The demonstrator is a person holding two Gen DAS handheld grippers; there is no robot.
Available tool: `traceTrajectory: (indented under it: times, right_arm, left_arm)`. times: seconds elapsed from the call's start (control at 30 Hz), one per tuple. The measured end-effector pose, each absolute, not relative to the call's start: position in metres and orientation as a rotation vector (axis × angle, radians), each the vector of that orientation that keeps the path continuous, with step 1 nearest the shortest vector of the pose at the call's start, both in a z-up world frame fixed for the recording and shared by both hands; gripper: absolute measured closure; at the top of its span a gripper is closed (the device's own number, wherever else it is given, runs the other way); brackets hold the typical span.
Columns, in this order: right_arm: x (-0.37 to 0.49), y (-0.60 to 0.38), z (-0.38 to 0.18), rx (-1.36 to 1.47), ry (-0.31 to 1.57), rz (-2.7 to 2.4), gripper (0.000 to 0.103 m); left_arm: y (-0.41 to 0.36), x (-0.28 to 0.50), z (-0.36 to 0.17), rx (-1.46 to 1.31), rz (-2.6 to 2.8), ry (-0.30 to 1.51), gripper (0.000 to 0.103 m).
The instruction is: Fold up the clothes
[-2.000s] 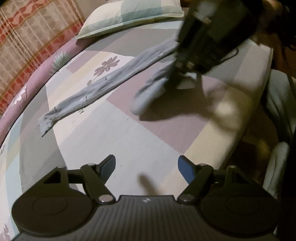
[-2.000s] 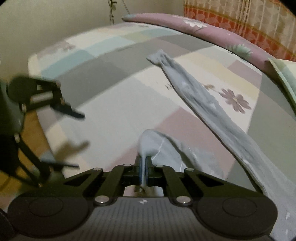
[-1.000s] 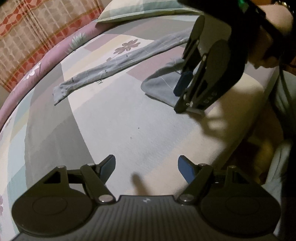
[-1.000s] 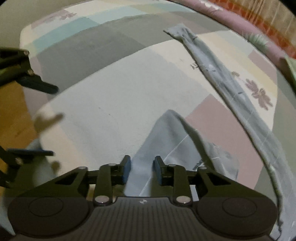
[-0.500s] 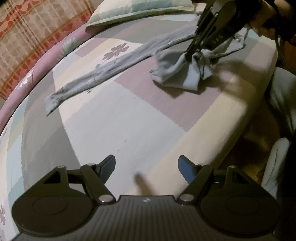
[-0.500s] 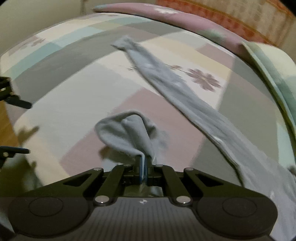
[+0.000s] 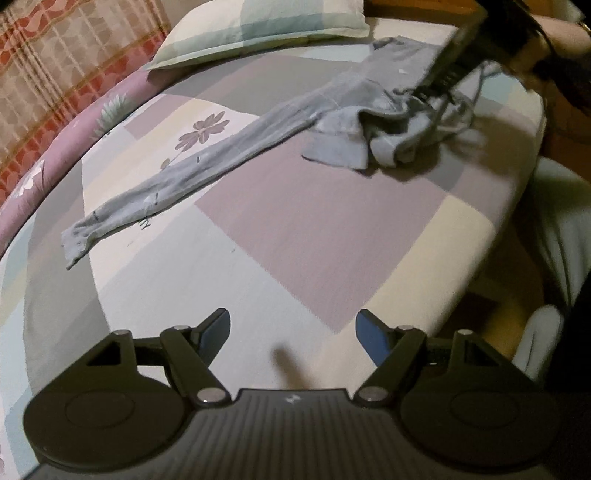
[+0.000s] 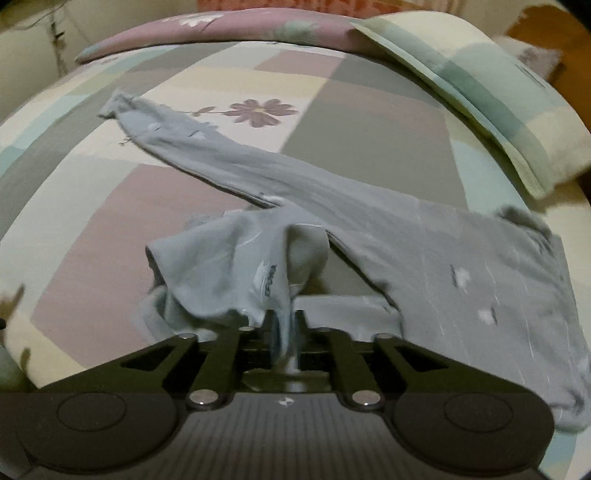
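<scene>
Near the bed's (image 8: 369,122) pillow-side edge, the trouser leg (image 8: 236,266) has been carried over the grey trousers (image 8: 461,258) by the right hand-held gripper (image 8: 284,328), now loosening; the left hand-held gripper (image 7: 291,332) is held spread, empty.

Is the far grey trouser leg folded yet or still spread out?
Spread out. The far leg lies full length across the bedsheet; only the near leg is bunched, pinched in the right claw.

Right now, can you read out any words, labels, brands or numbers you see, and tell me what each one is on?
Dark print on a small white tag on the grey garment, just above the right gripper: too blurred to read.
Small white mark on each gripper's body, right and left gripper: a logo shape, no letters.
Bedsheet and pillow: patterns only, no text.
</scene>
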State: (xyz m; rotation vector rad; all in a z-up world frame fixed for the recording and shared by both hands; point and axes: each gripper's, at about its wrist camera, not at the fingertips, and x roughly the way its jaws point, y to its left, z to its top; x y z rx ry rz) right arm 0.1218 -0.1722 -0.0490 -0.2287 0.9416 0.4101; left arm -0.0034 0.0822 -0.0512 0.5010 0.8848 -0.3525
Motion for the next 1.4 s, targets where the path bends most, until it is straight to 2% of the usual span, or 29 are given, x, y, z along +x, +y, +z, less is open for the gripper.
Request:
traceTrajectory:
  times: [0.07,0.13,0.2,0.37,0.47,0.73,1.1,1.3,1.4]
  right_arm:
    - [0.116,-0.181,-0.048,-0.199,0.930,0.414,0.077]
    - [0.111,-0.186,-0.047,-0.172,0.920,0.415,0.053]
    - [0.106,-0.188,-0.049,-0.154,0.906,0.412,0.044]
    - [0.099,-0.195,-0.056,-0.091,0.914,0.412,0.044]
    - [0.095,-0.202,-0.057,-0.041,0.907,0.413,0.040]
    - [0.092,-0.216,-0.060,0.011,0.904,0.413,0.036]
    - [0.095,-0.223,-0.068,0.042,0.918,0.404,0.034]
    - [0.094,-0.219,-0.066,0.036,0.912,0.410,0.034]
    - [0.092,-0.214,-0.058,0.002,0.890,0.412,0.034]
  left_arm:
    - [0.077,0.004,-0.051,0.474,-0.349,0.879,0.026]
    - [0.070,0.012,-0.051,0.456,-0.347,0.862,0.026]
    - [0.061,0.020,-0.053,0.448,-0.345,0.836,0.026]
    - [0.031,0.039,-0.066,0.489,-0.350,0.761,0.026]
    - [0.012,0.049,-0.076,0.539,-0.356,0.724,0.026]
    - [-0.017,0.081,-0.092,0.561,-0.385,0.727,0.026]
    - [0.050,0.105,-0.081,0.470,-0.143,0.798,0.026]
    - [0.070,0.089,-0.077,0.184,-0.305,0.945,0.022]
    - [0.059,0.081,-0.083,0.137,-0.371,0.984,0.021]
